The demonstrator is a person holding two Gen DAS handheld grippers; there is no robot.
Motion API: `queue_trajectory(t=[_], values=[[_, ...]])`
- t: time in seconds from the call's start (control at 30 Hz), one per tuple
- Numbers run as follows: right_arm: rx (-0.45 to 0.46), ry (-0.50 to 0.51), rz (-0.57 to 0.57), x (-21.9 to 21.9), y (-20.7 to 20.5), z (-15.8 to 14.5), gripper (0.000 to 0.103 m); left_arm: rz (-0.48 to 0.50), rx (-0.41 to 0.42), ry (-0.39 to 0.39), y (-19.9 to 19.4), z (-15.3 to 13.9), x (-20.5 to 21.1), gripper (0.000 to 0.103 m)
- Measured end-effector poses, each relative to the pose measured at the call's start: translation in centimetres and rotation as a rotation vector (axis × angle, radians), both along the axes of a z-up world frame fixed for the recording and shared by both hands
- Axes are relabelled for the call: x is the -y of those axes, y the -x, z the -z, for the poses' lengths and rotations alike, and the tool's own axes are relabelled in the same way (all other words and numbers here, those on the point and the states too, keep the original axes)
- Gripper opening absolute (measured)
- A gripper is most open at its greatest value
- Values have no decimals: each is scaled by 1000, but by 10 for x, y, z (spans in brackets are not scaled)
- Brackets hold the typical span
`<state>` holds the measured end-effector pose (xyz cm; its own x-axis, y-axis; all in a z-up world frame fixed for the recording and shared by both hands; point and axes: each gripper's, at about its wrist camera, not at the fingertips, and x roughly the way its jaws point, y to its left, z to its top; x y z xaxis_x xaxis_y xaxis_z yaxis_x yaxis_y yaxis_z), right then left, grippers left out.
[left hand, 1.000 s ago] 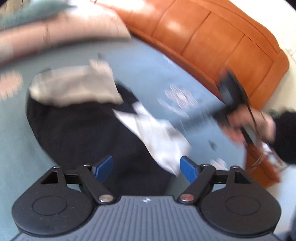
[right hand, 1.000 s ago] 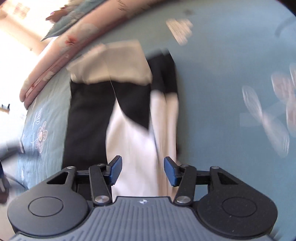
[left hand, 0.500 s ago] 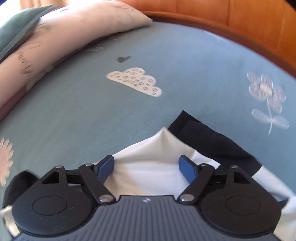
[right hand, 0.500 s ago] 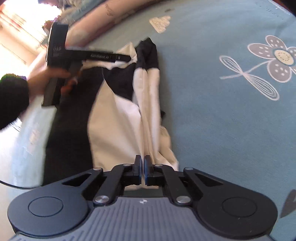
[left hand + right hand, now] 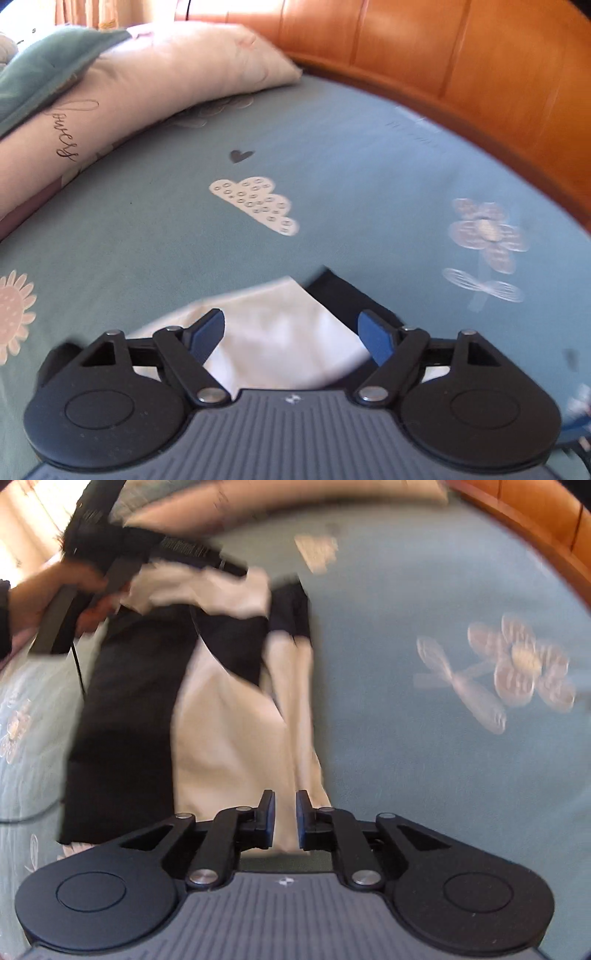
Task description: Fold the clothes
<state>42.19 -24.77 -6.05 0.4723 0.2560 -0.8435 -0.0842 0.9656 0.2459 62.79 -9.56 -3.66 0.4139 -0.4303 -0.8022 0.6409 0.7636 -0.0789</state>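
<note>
A black and cream garment (image 5: 221, 738) lies lengthwise on the teal bed sheet (image 5: 406, 757). My right gripper (image 5: 285, 819) hovers over its near cream hem. Its jaws are opening, a narrow gap apart, and the cloth shows through the gap without being pinched. In the left wrist view my left gripper (image 5: 291, 336) is open wide just above the garment's (image 5: 288, 325) far end, where a white fold overlaps a black sleeve (image 5: 343, 295). The right wrist view shows that left gripper (image 5: 236, 566) held by a hand (image 5: 48, 590) over the same end, blurred by motion.
A pink quilt or pillow (image 5: 166, 85) with teal bedding (image 5: 44, 66) on it runs along the far left. The orange wooden headboard (image 5: 461, 55) bounds the bed behind. A thin black cable (image 5: 77, 664) hangs from the left gripper beside the garment.
My left gripper has swung over to the garment's far end and dropped closer to it, staying open. My right gripper closed at the near hem, then parted slightly.
</note>
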Motion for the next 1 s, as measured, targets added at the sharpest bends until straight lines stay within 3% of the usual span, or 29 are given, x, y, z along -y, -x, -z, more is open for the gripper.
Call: queue_trajectory(t=[0.1, 0.27, 0.4, 0.5, 0.6, 0.67, 0.7, 0.77, 0.87, 1.0], values=[[52, -27, -62, -14, -5, -1, 15, 73, -41, -4, 55, -13, -22, 79], [-27, 64, -103, -24, -13, 45, 15, 160, -153, -28, 143, 6, -40, 79], [-35, 56, -93, -20, -14, 58, 10, 238, -59, -173, 180, 42, -28, 79], [-43, 66, -88, -20, -15, 58, 10, 127, -67, -98, 174, 29, -31, 76], [-30, 33, -46, -13, -8, 47, 15, 2, 19, 15, 181, -2, -52, 79], [27, -14, -10, -9, 14, 36, 30, -50, 84, 40, 186, -13, -63, 79], [54, -64, -2, -8, 29, 32, 32, -45, 106, 32, 183, -13, -64, 79], [91, -186, 8, -8, 61, 26, 46, -6, 115, -7, 170, -4, -59, 79], [56, -350, 20, -23, 97, 37, 51, 49, 83, -108, 138, 27, -43, 79], [108, -382, 3, -61, 107, 58, 53, 107, 15, -185, 104, 45, -23, 83]])
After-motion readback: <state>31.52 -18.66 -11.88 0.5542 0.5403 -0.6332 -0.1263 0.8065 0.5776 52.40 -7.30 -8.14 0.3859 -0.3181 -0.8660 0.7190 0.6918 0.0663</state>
